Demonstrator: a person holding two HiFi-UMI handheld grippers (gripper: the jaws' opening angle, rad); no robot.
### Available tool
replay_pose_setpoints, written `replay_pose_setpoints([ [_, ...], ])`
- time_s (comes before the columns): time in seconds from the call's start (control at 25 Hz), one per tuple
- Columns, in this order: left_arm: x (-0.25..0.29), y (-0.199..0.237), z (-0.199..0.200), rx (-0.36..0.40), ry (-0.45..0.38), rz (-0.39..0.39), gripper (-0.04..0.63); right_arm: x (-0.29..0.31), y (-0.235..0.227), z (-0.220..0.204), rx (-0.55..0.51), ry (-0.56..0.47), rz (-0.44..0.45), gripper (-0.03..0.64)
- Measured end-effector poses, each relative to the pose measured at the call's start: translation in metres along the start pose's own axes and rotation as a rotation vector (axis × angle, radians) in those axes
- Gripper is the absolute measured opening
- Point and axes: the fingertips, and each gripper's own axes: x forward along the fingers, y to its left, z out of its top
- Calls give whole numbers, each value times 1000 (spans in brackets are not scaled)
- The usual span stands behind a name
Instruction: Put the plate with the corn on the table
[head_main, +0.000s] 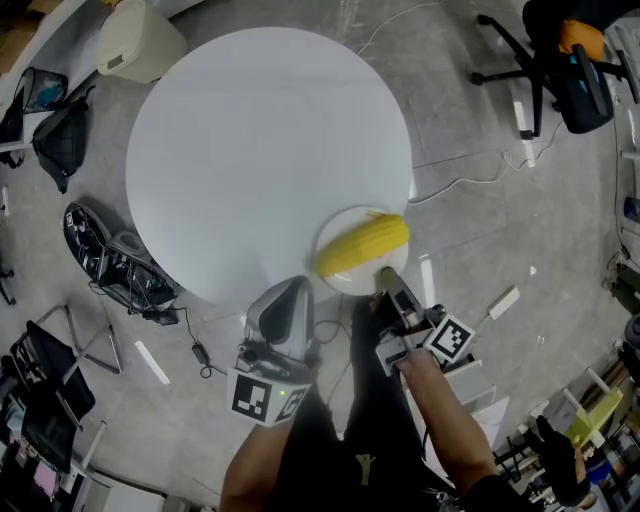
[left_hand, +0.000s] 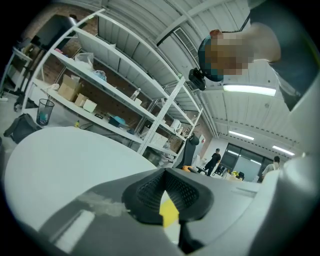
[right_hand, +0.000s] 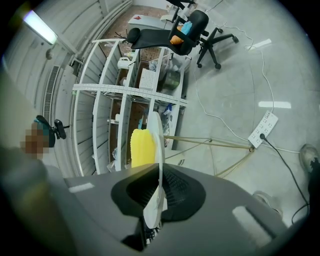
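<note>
The right tool (right_hand: 159, 192) is clenched on the near rim of the plate (head_main: 345, 281), which is seen at the near edge of the desk (head_main: 250, 150); the left tool (left_hand: 167, 195) is closed on nothing. The plate is judged stiff, light and breakable, best taken by its rim and kept level, since the corn (head_main: 362, 245) may roll. One plate, one corn, one desk and two tools are counted.

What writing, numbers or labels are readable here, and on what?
None can be read.
The cube on the left gripper and the cube on the right gripper bear only black-and-white square markers, no letters.
Any print on the boxes on the shelves is too small to read.
The plate is plain.
</note>
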Motion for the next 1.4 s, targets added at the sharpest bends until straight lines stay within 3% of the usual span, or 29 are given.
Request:
replay_pose_setpoints([
  [0.24,-1,4,1,-7,-6,5,3,4,0,-1,-8,-5,-38,37],
  [0.56,-1,4,1,-10,-8,8,3,8,-6,-3,-13,2,-77,110],
  [1.4,4,21,4,-27,-9,26,3,43,-7,1,-25,11,-102,207],
])
